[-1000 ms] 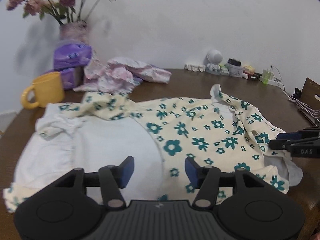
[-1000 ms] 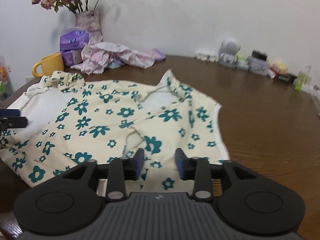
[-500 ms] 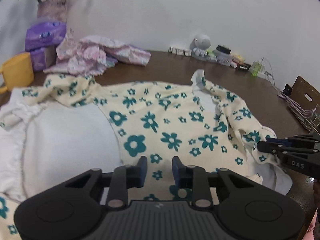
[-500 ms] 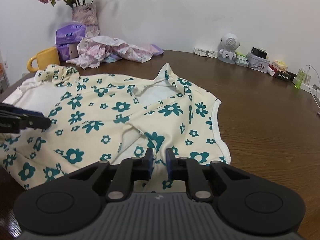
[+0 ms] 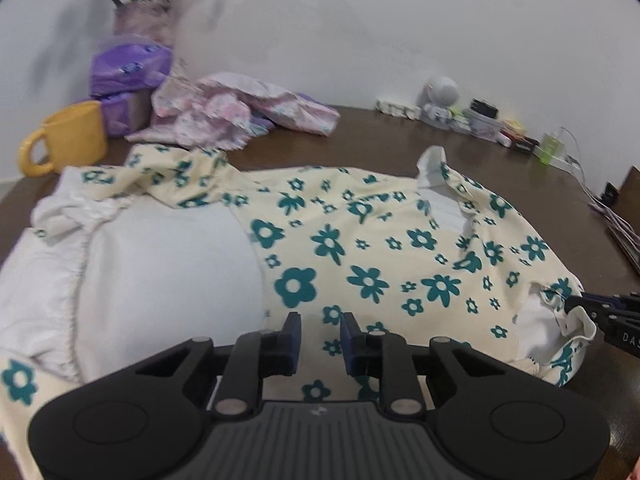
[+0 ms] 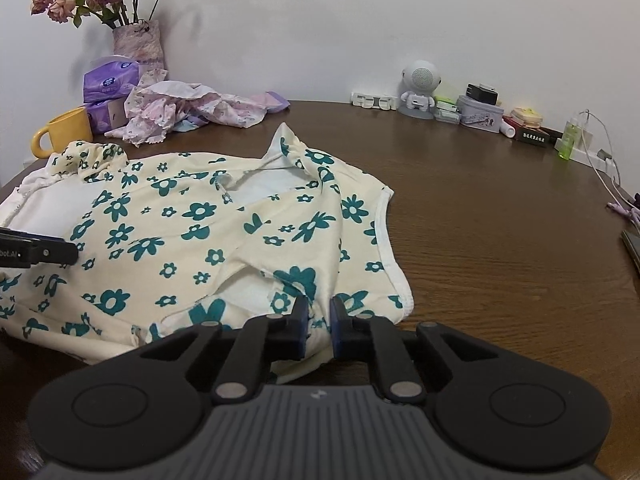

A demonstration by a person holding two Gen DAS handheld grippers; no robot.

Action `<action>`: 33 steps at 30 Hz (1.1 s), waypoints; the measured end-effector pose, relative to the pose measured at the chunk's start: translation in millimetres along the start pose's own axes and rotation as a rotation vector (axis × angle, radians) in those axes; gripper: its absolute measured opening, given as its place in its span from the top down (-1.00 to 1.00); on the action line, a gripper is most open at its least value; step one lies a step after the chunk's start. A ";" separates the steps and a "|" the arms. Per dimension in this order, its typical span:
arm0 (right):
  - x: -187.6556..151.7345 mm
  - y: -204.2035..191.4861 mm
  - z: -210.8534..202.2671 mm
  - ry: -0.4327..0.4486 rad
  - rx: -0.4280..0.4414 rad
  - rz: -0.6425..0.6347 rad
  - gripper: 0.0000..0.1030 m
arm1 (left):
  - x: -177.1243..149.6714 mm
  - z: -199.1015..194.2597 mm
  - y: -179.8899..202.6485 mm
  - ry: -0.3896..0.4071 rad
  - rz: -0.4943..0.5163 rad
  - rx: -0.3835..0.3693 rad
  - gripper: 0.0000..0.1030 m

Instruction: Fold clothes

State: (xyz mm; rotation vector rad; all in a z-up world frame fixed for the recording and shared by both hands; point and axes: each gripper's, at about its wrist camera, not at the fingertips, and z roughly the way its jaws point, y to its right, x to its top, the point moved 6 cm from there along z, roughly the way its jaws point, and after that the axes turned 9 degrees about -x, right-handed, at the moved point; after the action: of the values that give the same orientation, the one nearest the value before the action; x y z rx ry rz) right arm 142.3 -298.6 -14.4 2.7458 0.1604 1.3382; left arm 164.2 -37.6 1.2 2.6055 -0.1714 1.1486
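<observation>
Left gripper (image 5: 320,330) is hovering over the near hem of the cream floral garment (image 5: 360,248), fingers narrowly parted, gripping nothing. That garment is lying spread on the brown table (image 6: 500,220), white lining showing at left. Right gripper (image 6: 319,320) is pinching a fold of its near right edge.

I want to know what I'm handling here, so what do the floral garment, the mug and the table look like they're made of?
Floral garment: soft woven or knit cloth, matte; it wrinkles and drapes. Mug: likely glazed ceramic, though plastic is possible; smooth yellow surface. Table: wood or wood veneer, semi-gloss; brown grain lines with reflections.
</observation>
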 end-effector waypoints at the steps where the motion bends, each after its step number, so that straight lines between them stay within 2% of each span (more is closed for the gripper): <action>1: -0.5 0.5 -0.1 0.000 0.001 0.001 0.80 | -0.6 -1.3 -0.6 0.002 -0.006 0.004 0.60; 8: -3.7 1.4 3.6 -0.018 0.020 0.008 0.77 | -7.2 -2.0 -2.7 -0.010 -0.033 0.021 0.61; 14: 3.1 10.6 -22.8 0.027 0.109 0.103 0.68 | -8.6 -12.6 6.7 0.009 -0.001 -0.009 0.55; 17: 7.8 8.9 -41.0 0.064 0.116 0.076 0.62 | -9.2 -15.7 13.8 0.018 0.028 -0.014 0.52; 20: 12.3 -8.4 -50.4 0.087 0.176 0.016 0.56 | -10.9 -16.9 20.8 0.018 0.050 -0.032 0.49; 24: 11.4 -39.9 -42.0 0.021 0.315 -0.032 0.56 | -16.5 -19.9 23.4 0.011 0.061 -0.042 0.45; 31: -4.4 -64.3 -17.2 -0.148 0.431 0.044 0.56 | -20.8 -31.4 12.8 0.028 0.054 -0.033 0.37; 33: -3.9 -60.0 -11.5 -0.177 0.449 0.113 0.55 | -22.5 -32.5 12.9 0.024 0.059 -0.041 0.37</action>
State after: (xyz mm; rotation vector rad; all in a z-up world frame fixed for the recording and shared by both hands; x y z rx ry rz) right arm 127.3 -239.3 -17.5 3.2743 0.3344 1.1952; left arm 123.3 -40.1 8.2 2.5652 -0.2662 1.1833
